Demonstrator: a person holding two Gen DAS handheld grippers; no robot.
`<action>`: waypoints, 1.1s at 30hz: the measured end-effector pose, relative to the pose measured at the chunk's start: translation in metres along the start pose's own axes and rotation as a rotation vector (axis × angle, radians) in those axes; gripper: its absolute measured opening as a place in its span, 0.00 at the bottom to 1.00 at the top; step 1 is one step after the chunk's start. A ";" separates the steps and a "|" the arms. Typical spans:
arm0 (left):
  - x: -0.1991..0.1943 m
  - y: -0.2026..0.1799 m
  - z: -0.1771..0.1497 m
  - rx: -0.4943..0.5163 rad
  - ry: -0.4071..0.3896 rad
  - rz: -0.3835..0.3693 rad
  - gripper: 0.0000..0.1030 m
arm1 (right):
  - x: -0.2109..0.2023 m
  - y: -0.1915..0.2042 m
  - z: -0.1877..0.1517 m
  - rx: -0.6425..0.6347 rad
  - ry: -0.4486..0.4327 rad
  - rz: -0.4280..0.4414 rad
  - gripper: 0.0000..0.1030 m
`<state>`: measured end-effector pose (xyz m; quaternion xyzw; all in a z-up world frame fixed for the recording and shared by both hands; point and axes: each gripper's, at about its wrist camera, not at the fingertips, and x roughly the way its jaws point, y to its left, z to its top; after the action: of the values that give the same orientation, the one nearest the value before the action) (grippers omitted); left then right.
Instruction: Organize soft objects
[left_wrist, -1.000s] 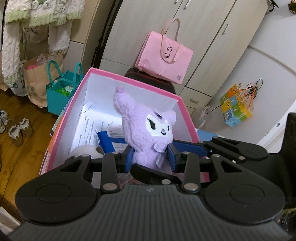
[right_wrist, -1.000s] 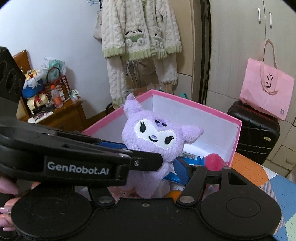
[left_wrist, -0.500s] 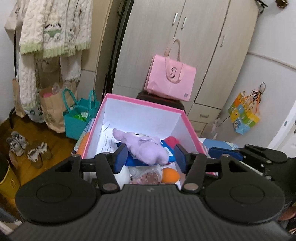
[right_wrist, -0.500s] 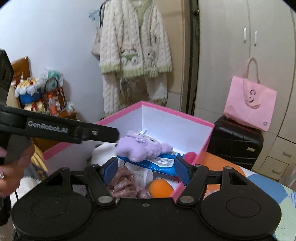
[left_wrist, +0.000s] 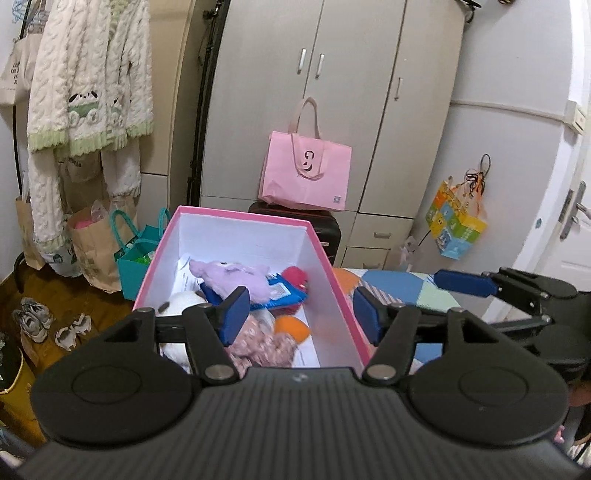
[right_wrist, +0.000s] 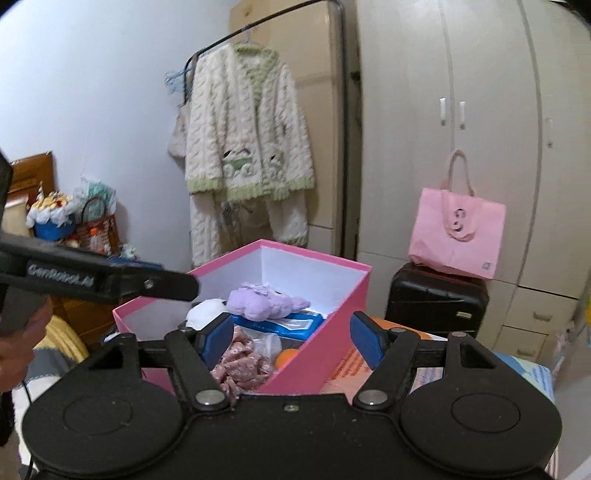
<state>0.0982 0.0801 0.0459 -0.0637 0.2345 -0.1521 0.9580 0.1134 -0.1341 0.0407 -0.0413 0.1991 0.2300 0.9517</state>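
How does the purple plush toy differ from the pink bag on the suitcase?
The purple plush toy is fuzzy and lies on its side; the pink bag is smooth and stands upright. The plush sits inside the pink box, atop a blue packet; the bag rests on a black suitcase. Neither is held by a gripper.

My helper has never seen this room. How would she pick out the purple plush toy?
Find the open pink cardboard box before the wardrobe. Inside, the fluffy lilac plush toy lies atop a blue wipes packet; it is the only purple thing there.
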 end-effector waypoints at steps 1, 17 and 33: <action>-0.004 -0.004 -0.003 0.005 -0.002 -0.001 0.59 | -0.005 0.000 -0.002 0.001 -0.007 -0.011 0.73; -0.045 -0.044 -0.046 0.052 -0.110 0.024 0.70 | -0.088 0.005 -0.040 0.046 -0.117 -0.231 0.98; -0.043 -0.048 -0.070 0.063 -0.159 0.134 1.00 | -0.116 0.008 -0.064 0.113 -0.122 -0.332 0.99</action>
<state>0.0168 0.0450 0.0118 -0.0294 0.1567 -0.0897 0.9831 -0.0071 -0.1869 0.0284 -0.0058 0.1439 0.0602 0.9877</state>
